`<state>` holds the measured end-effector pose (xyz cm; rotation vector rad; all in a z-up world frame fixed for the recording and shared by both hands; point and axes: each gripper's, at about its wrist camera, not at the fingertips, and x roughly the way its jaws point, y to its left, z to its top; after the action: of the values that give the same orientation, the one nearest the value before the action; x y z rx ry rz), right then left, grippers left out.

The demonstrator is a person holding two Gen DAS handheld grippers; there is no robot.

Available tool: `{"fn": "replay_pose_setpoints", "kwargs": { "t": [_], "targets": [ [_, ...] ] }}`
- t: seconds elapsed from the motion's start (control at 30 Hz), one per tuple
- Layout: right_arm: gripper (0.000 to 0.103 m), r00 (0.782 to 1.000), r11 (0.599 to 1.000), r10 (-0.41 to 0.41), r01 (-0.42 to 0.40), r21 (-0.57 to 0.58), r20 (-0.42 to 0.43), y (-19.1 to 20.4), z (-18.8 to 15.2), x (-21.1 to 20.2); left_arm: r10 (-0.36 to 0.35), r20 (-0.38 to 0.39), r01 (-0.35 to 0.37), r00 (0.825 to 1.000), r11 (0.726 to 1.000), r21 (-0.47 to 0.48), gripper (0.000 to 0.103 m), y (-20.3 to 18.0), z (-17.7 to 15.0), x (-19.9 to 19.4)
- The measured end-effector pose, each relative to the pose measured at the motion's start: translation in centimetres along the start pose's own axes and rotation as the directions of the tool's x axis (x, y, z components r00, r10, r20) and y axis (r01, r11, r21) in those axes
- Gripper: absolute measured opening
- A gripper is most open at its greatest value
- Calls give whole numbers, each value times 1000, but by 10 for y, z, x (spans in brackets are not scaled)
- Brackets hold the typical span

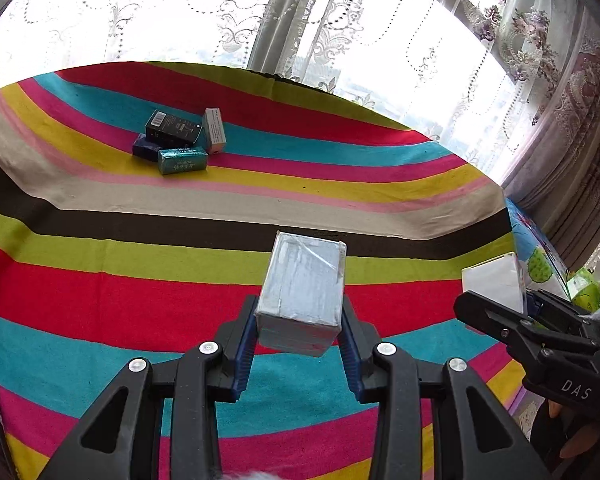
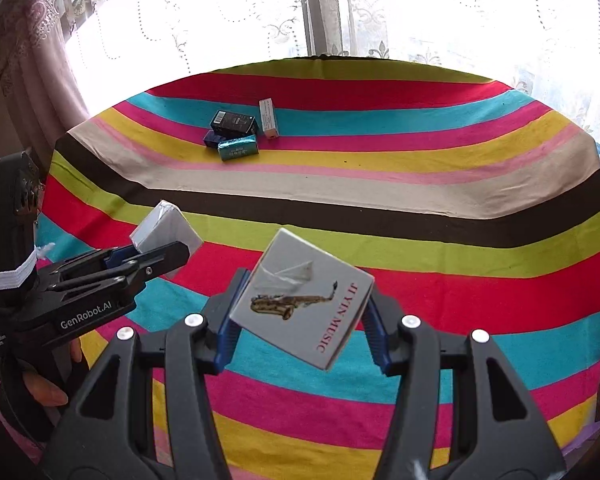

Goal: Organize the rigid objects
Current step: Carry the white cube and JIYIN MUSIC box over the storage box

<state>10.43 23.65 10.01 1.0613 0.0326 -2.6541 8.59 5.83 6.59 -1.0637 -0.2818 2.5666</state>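
My left gripper [image 1: 299, 320] is shut on a pale grey taped box [image 1: 304, 292], held above the striped cloth [image 1: 100, 300]. In the right wrist view the same gripper [image 2: 156, 254] and its grey box [image 2: 166, 226] show at the left. My right gripper [image 2: 298, 312] is shut on a white box printed with a saxophone [image 2: 300, 300], tilted, also in the air. That white box [image 1: 494, 280] and the right gripper [image 1: 496, 304] appear at the right edge of the left wrist view. Far back on the cloth lies a cluster of small boxes [image 1: 180, 140]: black, dark blue, teal and a pale upright one.
The striped cloth [image 2: 420, 220] covers a table that ends at a bright window with lace curtains [image 1: 340, 20]. The box cluster [image 2: 240, 130] sits at the far left-centre. A person's hand [image 2: 48, 392] grips the left handle. A blue patterned surface [image 1: 540, 248] lies off the right edge.
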Motion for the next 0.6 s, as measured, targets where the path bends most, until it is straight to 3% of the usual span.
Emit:
{"fn": "replay_pose_setpoints", "kwargs": {
  "t": [0.33, 0.6],
  "targets": [
    [57, 996, 996, -85, 85, 9, 15, -38, -33, -59, -95, -22, 97, 995, 986, 138, 39, -59, -16, -18],
    [57, 991, 991, -134, 134, 21, 6, -69, -55, -89, -139, -75, 154, 987, 954, 256, 39, -108, -32, -16]
  ]
}}
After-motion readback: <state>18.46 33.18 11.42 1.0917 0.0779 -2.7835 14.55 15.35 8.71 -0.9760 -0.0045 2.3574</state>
